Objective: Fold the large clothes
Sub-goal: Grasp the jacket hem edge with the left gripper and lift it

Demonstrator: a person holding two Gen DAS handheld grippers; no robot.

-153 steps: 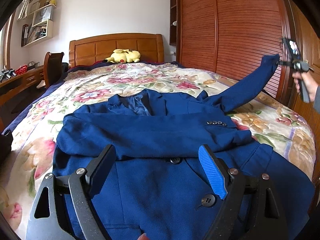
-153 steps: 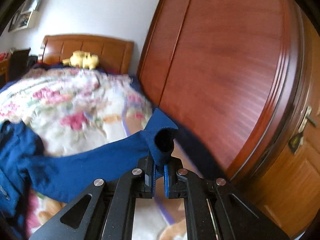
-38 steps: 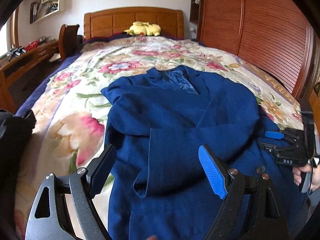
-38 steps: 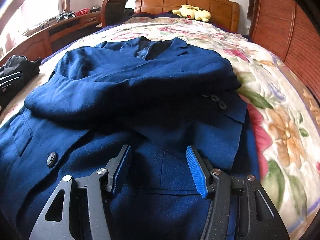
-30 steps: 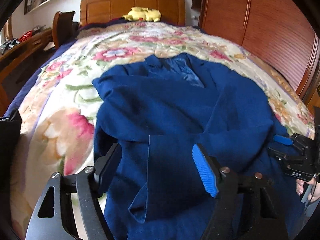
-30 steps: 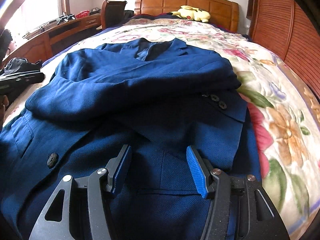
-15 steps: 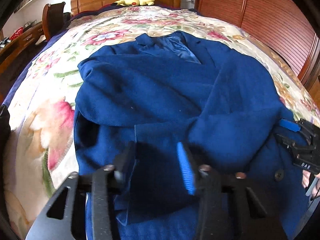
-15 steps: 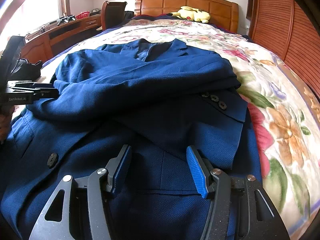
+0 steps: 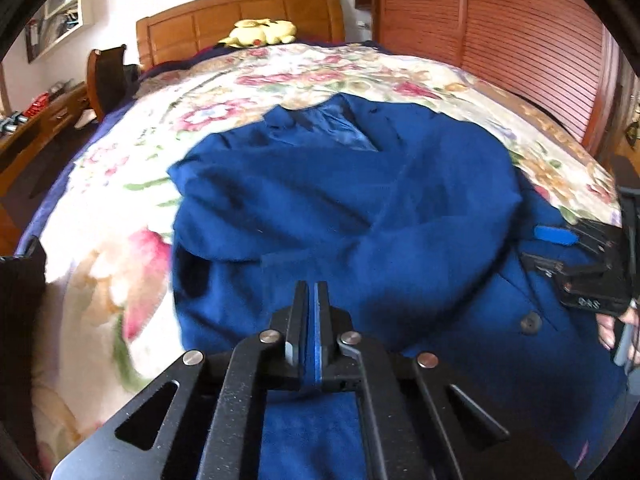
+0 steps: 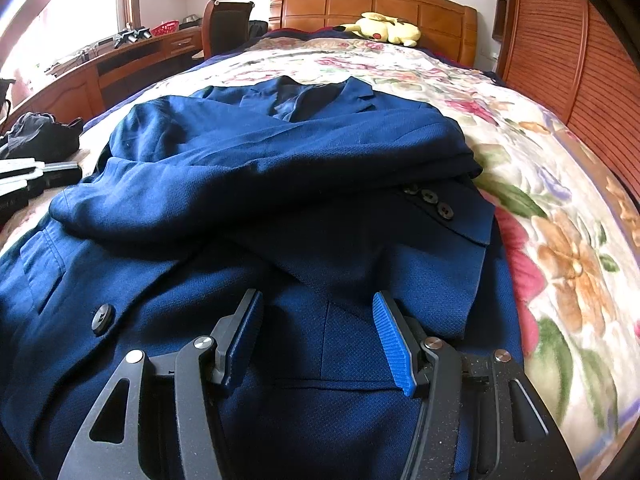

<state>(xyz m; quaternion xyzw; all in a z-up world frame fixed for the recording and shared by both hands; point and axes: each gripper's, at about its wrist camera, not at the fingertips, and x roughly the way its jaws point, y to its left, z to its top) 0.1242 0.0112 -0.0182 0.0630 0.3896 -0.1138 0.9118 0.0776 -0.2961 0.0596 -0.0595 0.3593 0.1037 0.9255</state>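
Left hand-held gripper (image 9: 311, 320) pinches the blue jacket (image 10: 280, 184) hem; right hand-held gripper (image 10: 316, 336) hovers spread above it. Advice: grip both hem corners evenly before folding.

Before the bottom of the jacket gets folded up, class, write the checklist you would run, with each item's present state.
1. Both sleeves folded across the jacket: ok.
2. Left hand-held gripper closed: ok.
3. Fabric actually pinched between its fingers: cannot tell.
4. Right hand-held gripper gripping the hem: not ok, open above the cloth.
5. Bed clear beyond the collar: ok; the plush toy sits far off at the headboard.
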